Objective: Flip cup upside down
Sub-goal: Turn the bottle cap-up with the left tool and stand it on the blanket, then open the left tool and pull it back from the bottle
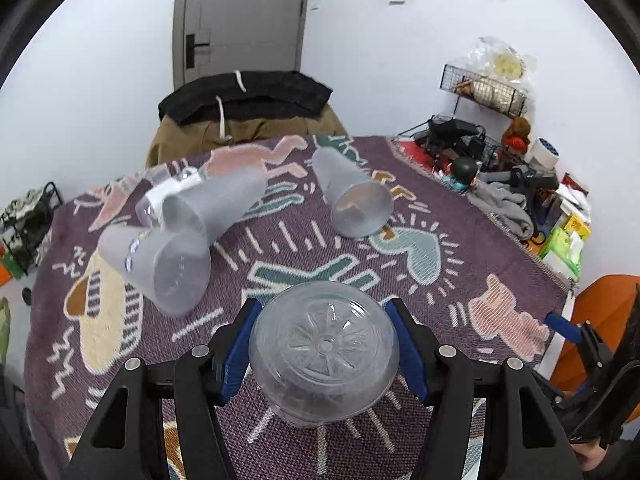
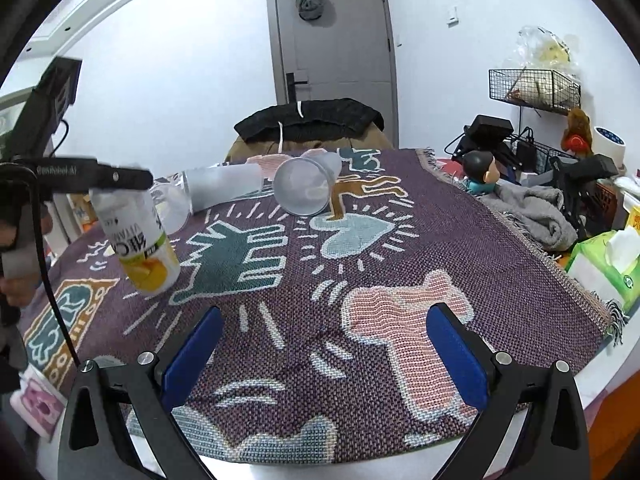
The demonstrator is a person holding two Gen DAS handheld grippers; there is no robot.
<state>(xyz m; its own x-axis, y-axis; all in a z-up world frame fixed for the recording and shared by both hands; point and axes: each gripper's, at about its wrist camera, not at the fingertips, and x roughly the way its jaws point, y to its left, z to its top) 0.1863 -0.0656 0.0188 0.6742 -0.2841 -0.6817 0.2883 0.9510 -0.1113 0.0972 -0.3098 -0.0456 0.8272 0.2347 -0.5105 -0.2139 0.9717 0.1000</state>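
The left gripper's (image 1: 324, 350) jaws were clamped on the clear labelled cup (image 1: 324, 354), held in the air over the bench's near edge with its base turned toward the camera, while the right gripper's (image 2: 324, 356) jaws stood wide apart and empty above the patterned cloth (image 2: 400, 248). The flip looked to be mid-way; the next move would call for rolling the wrist until the mouth faced down, then setting it clear of the frosted cups (image 1: 158, 268) lying farther off.

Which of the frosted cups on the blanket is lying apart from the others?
The frosted cup on the right, lying alone with its open mouth toward the camera. The other two cups lie touching each other at left.
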